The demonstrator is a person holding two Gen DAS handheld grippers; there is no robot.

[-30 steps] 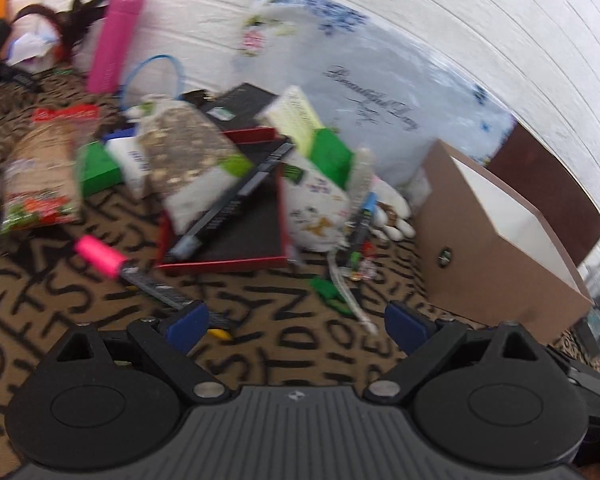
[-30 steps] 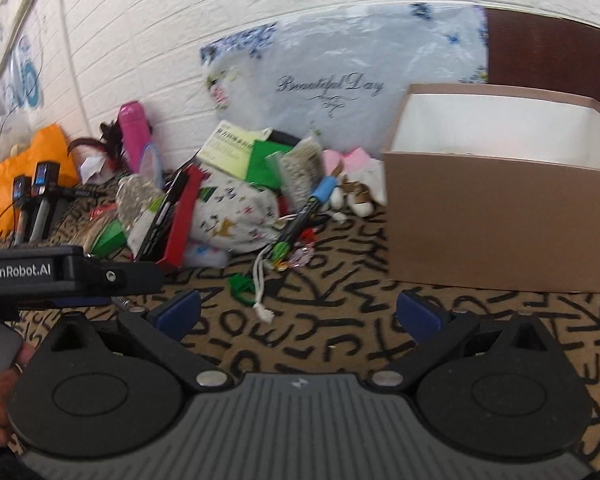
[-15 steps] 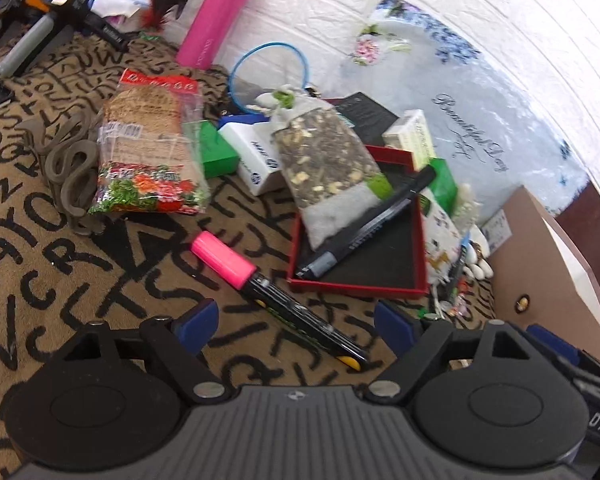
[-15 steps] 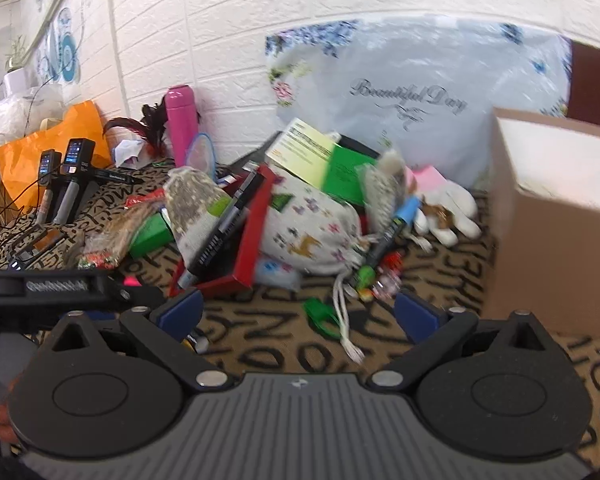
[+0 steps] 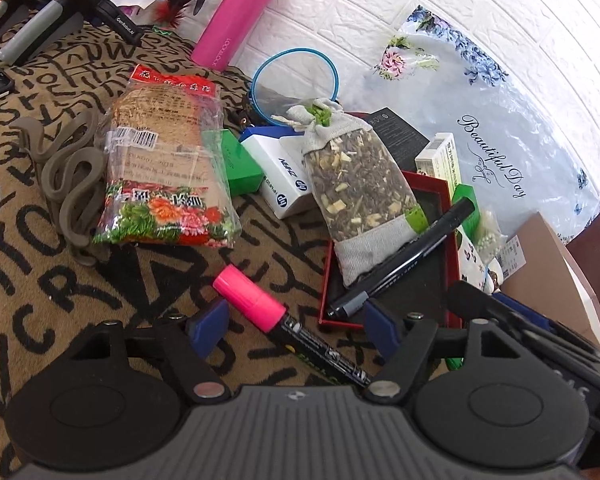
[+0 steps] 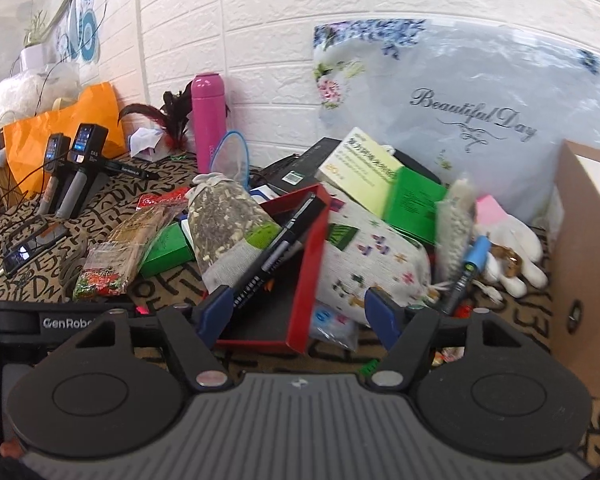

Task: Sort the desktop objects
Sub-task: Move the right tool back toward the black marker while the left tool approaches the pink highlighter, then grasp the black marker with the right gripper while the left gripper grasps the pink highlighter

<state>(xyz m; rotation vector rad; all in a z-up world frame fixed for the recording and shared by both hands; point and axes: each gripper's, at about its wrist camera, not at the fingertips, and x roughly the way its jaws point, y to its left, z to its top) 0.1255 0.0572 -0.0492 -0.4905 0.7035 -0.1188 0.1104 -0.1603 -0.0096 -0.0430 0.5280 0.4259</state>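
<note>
A pink-capped black marker point(image 5: 260, 304) lies on the lettered cloth, slanting between the fingers of my left gripper point(image 5: 296, 326). Its jaws are closing and the pads stand clear of the marker. Just beyond, a red tray point(image 5: 448, 192) holds a black marker point(image 5: 404, 264) and a herb sachet point(image 5: 360, 184). My right gripper point(image 6: 300, 312) hovers at the near corner of the red tray point(image 6: 312, 264), its jaws closing with the tray's wall between them, untouched. The black marker point(image 6: 276, 252) runs beside its left finger.
A snack packet point(image 5: 164, 168), a grey strap point(image 5: 68, 176), a white box point(image 5: 284, 184) and a pink bottle point(image 5: 236, 12) lie to the left. A patterned pouch point(image 6: 376, 256), a blue marker point(image 6: 468, 272) and an open cardboard box point(image 6: 580, 260) stand to the right.
My left gripper swung left and down onto the pink marker, which now lies between its fingers. My right gripper slid left from the cardboard box to the red tray. Both jaws narrowed.
</note>
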